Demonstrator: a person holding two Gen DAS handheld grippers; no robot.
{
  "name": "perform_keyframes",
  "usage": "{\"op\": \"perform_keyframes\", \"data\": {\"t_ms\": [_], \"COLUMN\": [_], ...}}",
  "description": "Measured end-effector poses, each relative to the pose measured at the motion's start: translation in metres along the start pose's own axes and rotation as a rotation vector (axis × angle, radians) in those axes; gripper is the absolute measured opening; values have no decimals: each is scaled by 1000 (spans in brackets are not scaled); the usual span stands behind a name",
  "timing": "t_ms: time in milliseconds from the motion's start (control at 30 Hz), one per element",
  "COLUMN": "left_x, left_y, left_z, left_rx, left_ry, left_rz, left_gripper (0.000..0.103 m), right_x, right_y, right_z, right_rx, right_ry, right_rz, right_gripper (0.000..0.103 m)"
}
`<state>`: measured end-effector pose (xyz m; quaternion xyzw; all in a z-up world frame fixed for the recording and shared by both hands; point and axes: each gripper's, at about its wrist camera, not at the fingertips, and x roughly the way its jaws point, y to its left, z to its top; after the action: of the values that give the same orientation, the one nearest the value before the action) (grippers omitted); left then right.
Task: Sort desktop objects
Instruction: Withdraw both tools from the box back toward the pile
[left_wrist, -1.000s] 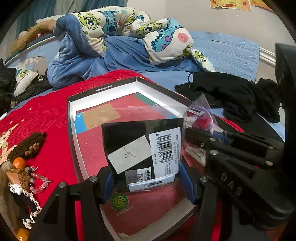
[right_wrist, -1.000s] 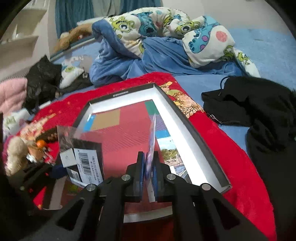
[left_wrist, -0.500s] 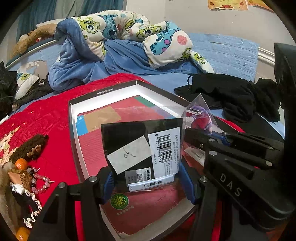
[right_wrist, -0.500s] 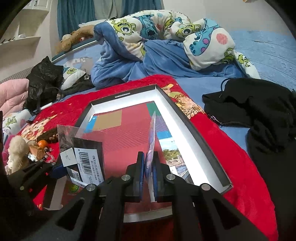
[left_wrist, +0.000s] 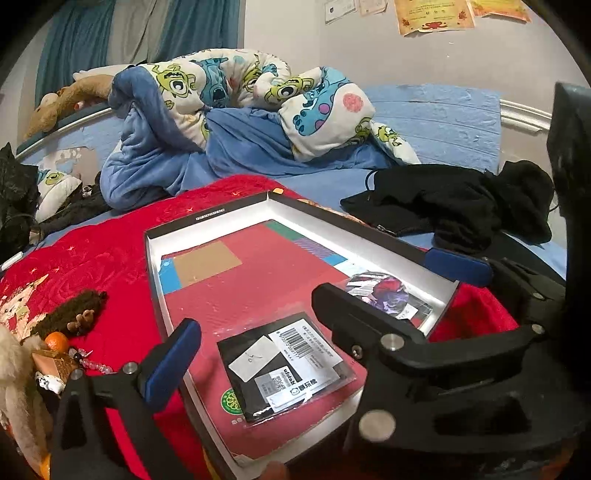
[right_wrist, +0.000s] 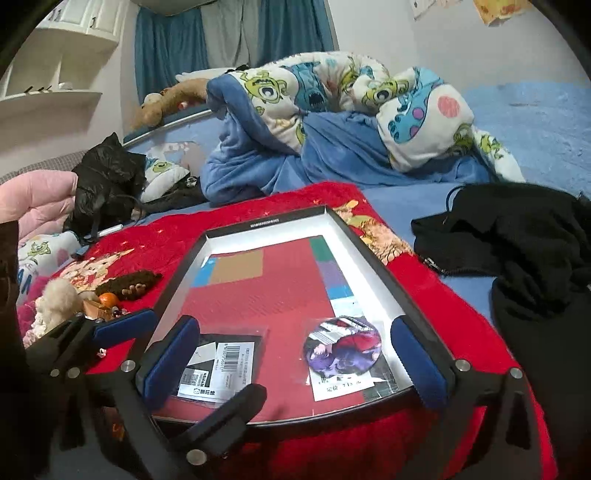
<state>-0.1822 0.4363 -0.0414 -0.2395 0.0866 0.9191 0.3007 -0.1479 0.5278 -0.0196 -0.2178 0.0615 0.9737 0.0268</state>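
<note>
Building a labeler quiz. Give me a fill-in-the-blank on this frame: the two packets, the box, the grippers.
1. The barcode packet lies flat inside the shallow ____.
2. The badge packet holds a badge whose shape is ____.
3. The box lid rests on a quilt coloured ____.
4. The pads of the right gripper are coloured ____.

Missing words: box lid; round; red; blue

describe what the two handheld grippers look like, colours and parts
Both the left gripper and the right gripper are matte black plastic with long angular fingers. Each finger ends in a dark blue padded tip, and round silver bolts mark the joints. No cables, sleeves or markings show on them.
</note>
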Motion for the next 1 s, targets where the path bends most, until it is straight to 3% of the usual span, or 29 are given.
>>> {"op": "perform_keyframes", "data": {"t_ms": [667, 1000], "left_x": [-2, -39], "left_y": [0, 5], "left_z": [0, 6], "left_rx": [1, -24], "left_ry": [-9, -104], "left_rz": [5, -1], "left_gripper": [103, 103], "right_x": [-1, -32], "right_y": [0, 17], "right_z": [-1, 14], "right_rx": [3, -9], "right_ry": [-6, -66], "right_rz": [-8, -59], "right_gripper": [103, 103]}}
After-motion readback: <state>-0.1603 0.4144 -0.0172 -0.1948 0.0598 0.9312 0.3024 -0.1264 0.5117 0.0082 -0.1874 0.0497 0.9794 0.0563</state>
